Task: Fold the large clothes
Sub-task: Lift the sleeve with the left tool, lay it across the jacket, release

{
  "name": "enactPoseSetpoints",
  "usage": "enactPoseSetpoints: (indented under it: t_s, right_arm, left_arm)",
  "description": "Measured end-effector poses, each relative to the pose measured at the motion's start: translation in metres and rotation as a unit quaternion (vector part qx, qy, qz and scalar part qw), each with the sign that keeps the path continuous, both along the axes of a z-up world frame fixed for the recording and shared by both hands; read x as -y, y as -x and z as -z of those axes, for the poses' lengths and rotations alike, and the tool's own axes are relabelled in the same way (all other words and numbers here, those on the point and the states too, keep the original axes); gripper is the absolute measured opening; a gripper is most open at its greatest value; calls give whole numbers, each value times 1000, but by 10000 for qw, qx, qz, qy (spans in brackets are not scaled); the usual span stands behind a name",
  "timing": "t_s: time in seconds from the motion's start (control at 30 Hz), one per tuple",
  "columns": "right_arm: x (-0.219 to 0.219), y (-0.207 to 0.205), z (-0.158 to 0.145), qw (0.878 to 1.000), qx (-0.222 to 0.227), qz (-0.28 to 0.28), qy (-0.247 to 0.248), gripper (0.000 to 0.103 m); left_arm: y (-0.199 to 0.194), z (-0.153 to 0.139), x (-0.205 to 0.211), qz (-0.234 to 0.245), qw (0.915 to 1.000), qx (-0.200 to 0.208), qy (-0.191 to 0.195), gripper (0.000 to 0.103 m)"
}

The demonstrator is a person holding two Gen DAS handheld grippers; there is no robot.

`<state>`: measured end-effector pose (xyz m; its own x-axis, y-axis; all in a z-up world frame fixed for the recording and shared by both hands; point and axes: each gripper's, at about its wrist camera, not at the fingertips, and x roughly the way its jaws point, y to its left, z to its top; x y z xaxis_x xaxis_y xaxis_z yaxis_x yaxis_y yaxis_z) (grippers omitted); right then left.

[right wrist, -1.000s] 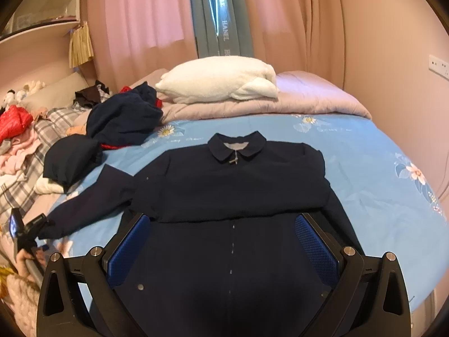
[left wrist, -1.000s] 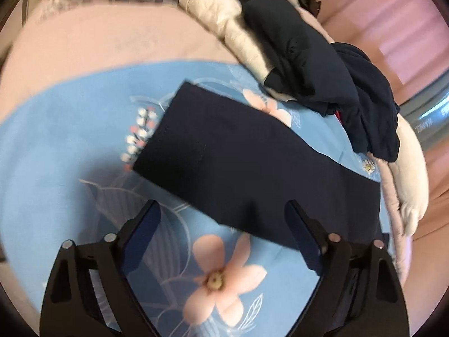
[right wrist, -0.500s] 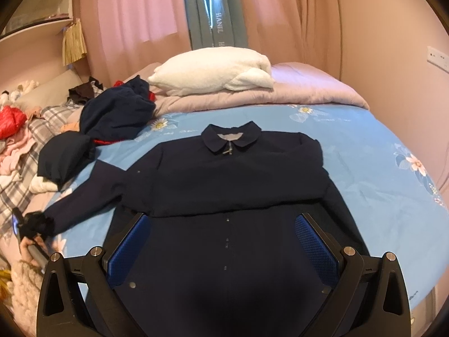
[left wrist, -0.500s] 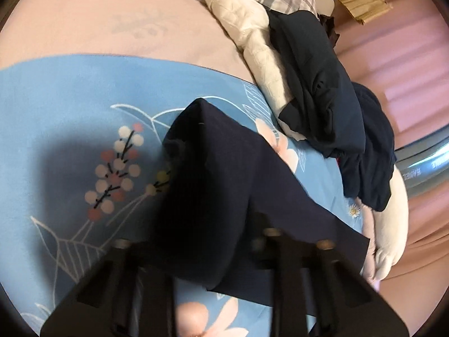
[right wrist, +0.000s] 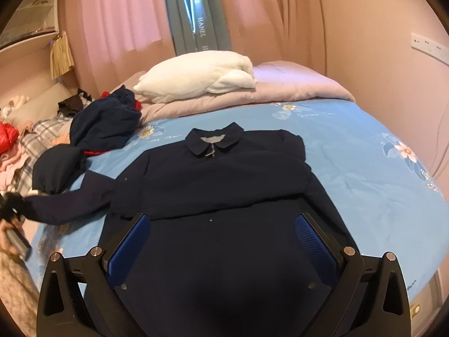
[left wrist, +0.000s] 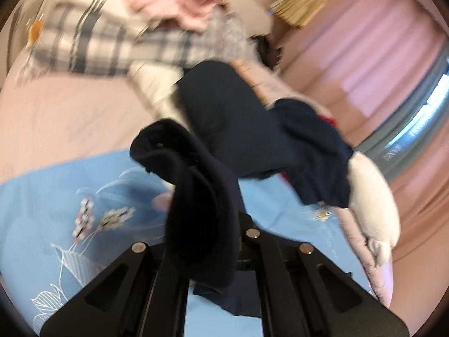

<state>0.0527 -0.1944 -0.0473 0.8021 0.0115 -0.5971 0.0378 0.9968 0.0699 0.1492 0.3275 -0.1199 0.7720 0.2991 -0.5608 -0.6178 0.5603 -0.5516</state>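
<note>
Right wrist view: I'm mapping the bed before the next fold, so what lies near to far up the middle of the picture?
Right gripper → dark jacket → jacket collar → blue flowered sheet → lilac quilt → white pillow → curtains.

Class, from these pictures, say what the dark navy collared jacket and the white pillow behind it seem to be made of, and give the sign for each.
Dark navy collared jacket: probably a smooth, matte woven cloth; it lies flat with crisp edges and shows no shine. White pillow: apparently a soft, fuzzy fleece or plush cover; its surface looks downy and lumpy. The exact fibre of either cannot be told.
</note>
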Motion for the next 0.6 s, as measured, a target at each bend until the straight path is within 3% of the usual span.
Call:
enactPoseSetpoints:
  t_s: [0.27,0.6]
  right_arm:
    - [19,10,0,9994,48,203,-290,102]
    - [36,19,0,9984,112,499,-242,102]
  left_arm:
    - [-23,-83,69,715,9920,491,-917,3]
    - [-56,-124,162,1747,9709,650,-1501,3]
